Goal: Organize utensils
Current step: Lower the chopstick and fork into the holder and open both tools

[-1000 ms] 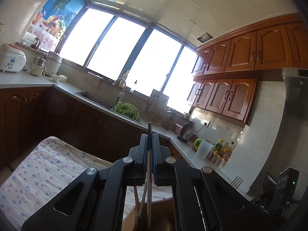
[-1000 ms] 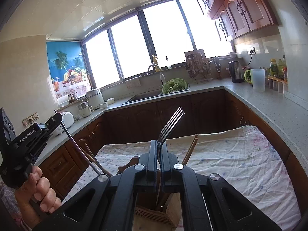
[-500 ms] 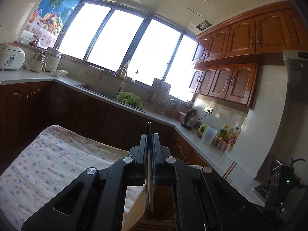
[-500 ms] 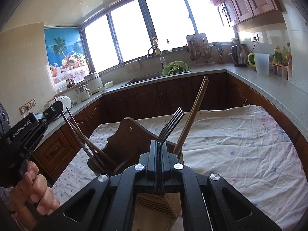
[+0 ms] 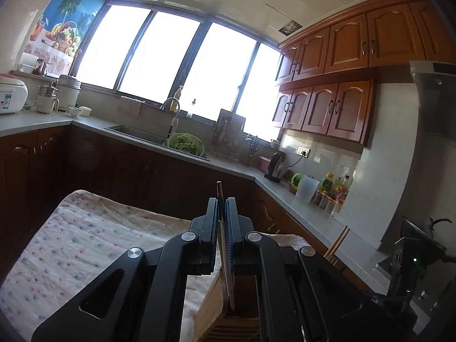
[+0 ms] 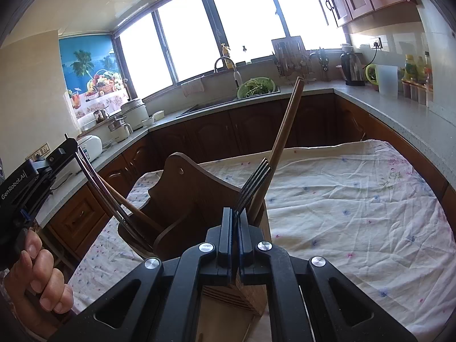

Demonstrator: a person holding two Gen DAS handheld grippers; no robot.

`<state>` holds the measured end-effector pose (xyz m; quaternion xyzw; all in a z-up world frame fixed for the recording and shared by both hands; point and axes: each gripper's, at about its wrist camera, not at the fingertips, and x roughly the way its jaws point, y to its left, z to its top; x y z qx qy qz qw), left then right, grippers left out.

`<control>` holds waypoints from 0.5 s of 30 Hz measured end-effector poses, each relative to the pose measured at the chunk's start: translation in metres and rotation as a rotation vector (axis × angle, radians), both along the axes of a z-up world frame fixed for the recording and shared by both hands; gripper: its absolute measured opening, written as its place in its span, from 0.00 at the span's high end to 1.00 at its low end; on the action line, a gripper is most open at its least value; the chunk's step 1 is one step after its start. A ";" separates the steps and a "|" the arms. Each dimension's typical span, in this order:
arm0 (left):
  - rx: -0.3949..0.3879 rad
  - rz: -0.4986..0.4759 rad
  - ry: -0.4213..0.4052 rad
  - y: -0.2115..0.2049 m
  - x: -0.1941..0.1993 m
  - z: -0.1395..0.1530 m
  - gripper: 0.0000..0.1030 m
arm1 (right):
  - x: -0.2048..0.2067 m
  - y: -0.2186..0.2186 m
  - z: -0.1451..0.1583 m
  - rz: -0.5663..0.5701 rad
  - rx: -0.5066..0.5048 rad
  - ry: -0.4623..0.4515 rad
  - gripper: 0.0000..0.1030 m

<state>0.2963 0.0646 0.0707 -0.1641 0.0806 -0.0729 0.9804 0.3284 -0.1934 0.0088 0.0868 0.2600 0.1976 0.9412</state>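
Observation:
A dark wooden utensil holder [image 6: 196, 199] stands on the cloth-covered table [image 6: 342, 199]; its rim also shows in the left wrist view [image 5: 219, 293]. My right gripper [image 6: 234, 213] is shut on a metal fork [image 6: 253, 182], tines up, its handle down inside the holder beside a wooden chopstick pair [image 6: 285, 131]. My left gripper [image 5: 221, 205], which also shows in the right wrist view [image 6: 68, 148], is shut on a thin metal utensil [image 5: 225, 245] whose lower end reaches into the holder's left compartment. Other sticks lean there [image 6: 125, 199].
Dark kitchen cabinets and a grey counter [image 6: 384, 108] wrap around the table. A sink with a green colander [image 6: 256, 85], a kettle [image 6: 352, 68] and bottles stand on the counter. The person's hand [image 6: 42, 279] holds the left gripper at the table's left.
Both grippers have moved down toward the holder. The fork and the thin utensil sit lower in it, and the holder appears larger and nearer in the right wrist view.

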 end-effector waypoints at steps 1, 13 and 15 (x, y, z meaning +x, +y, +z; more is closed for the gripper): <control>0.004 0.001 0.004 0.000 0.001 0.000 0.95 | 0.000 0.000 0.000 -0.001 0.001 0.001 0.97; 0.012 -0.019 0.089 -0.007 0.010 -0.018 0.95 | 0.000 0.001 0.001 -0.003 -0.005 0.004 0.97; 0.018 -0.023 0.097 -0.009 0.011 -0.019 0.95 | 0.000 0.001 0.001 -0.003 -0.006 0.005 0.97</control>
